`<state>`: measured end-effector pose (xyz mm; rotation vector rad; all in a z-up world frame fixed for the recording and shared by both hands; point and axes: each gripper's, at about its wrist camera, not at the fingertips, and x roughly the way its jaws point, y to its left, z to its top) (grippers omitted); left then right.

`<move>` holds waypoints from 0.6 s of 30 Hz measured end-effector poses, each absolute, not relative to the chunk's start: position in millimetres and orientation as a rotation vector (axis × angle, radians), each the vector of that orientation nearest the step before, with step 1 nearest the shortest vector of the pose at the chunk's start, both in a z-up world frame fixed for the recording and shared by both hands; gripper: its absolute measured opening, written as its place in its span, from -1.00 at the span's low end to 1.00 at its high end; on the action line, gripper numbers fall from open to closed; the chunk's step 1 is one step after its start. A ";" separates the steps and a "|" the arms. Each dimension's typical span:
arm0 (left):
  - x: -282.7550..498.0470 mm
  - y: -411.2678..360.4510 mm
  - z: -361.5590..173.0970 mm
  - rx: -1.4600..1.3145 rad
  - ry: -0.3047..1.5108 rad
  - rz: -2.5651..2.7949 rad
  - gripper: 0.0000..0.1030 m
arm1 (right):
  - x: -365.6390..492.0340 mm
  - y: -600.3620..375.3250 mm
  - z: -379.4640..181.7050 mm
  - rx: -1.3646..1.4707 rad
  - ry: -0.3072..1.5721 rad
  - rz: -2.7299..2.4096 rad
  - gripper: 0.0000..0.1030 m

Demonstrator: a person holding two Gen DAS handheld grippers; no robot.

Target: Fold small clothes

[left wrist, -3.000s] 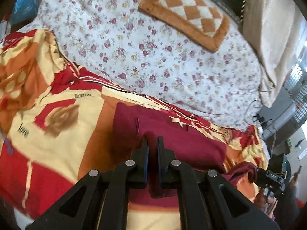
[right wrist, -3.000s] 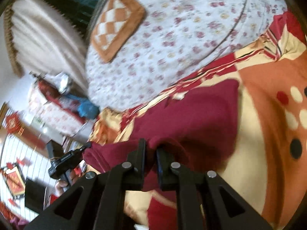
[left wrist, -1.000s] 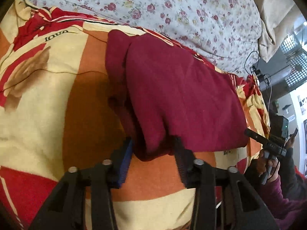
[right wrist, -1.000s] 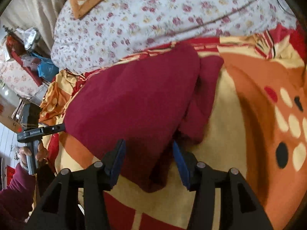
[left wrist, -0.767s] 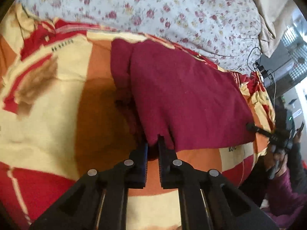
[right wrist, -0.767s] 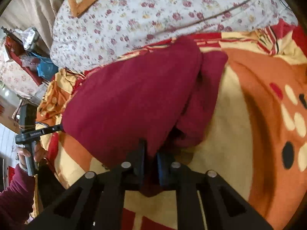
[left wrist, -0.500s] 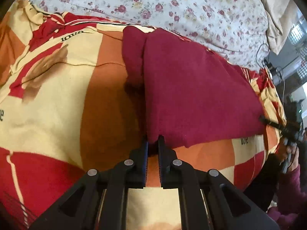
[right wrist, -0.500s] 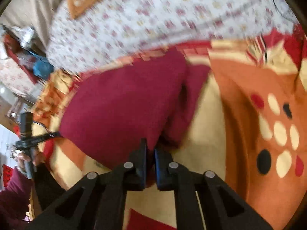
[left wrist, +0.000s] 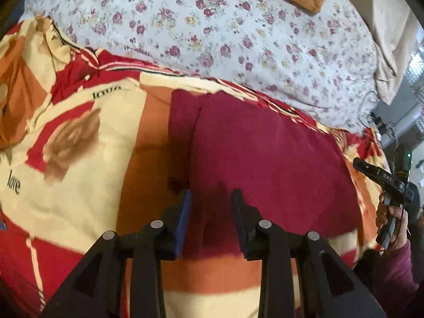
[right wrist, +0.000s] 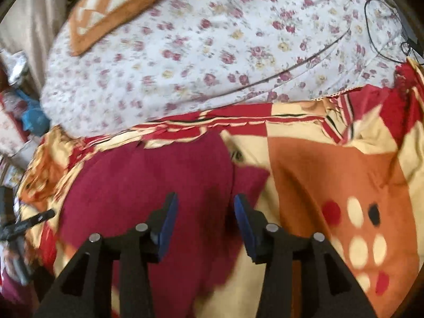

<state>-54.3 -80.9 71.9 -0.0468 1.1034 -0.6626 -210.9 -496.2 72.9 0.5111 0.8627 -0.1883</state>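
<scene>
A dark maroon garment (left wrist: 265, 164) lies folded flat on a red, orange and cream patterned blanket (left wrist: 79, 159). My left gripper (left wrist: 212, 212) is open, its jaws straddling the garment's near left corner without pinching it. The garment also shows in the right wrist view (right wrist: 148, 185), where my right gripper (right wrist: 204, 214) is open over its near right edge, jaws wide apart. The other gripper shows at the right edge of the left wrist view (left wrist: 384, 180), held in a hand.
A white floral bedsheet (left wrist: 238, 39) covers the bed beyond the blanket. An orange checkered cushion (right wrist: 111, 8) lies at the far side. A beige curtain (left wrist: 384, 26) hangs at the right. A black cable (right wrist: 384, 31) lies at the bed's right edge.
Both grippers were shut on the garment's near edge half a second ago. Both have opened and let it go, and the garment now lies flat.
</scene>
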 end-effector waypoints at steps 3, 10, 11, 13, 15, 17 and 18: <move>-42.0 -96.1 60.9 -0.013 1.105 -0.597 -0.61 | -172.9 -503.5 48.6 0.499 0.919 -0.193 -0.11; -22.3 -108.5 41.8 0.009 1.085 -0.474 -0.60 | -146.0 -506.1 42.6 0.375 0.892 -0.288 -0.85; -20.9 -109.8 38.9 0.012 1.090 -0.467 -0.60 | -140.9 -508.4 35.2 0.363 0.915 -0.299 -0.85; -21.5 -111.3 38.6 0.017 1.074 -0.452 -0.59 | -134.2 -510.3 18.6 0.376 0.973 -0.290 -0.85; -23.2 -112.8 39.3 0.024 1.064 -0.443 -0.59 | -137.7 -507.4 18.7 0.346 0.969 -0.297 -0.80; -24.7 -113.0 38.8 0.022 1.054 -0.437 -0.59 | -147.2 -506.7 32.3 0.358 0.945 -0.311 -0.45; -25.2 -113.6 38.7 0.022 1.051 -0.434 -0.59 | -151.6 -505.8 39.1 0.368 0.935 -0.313 -0.39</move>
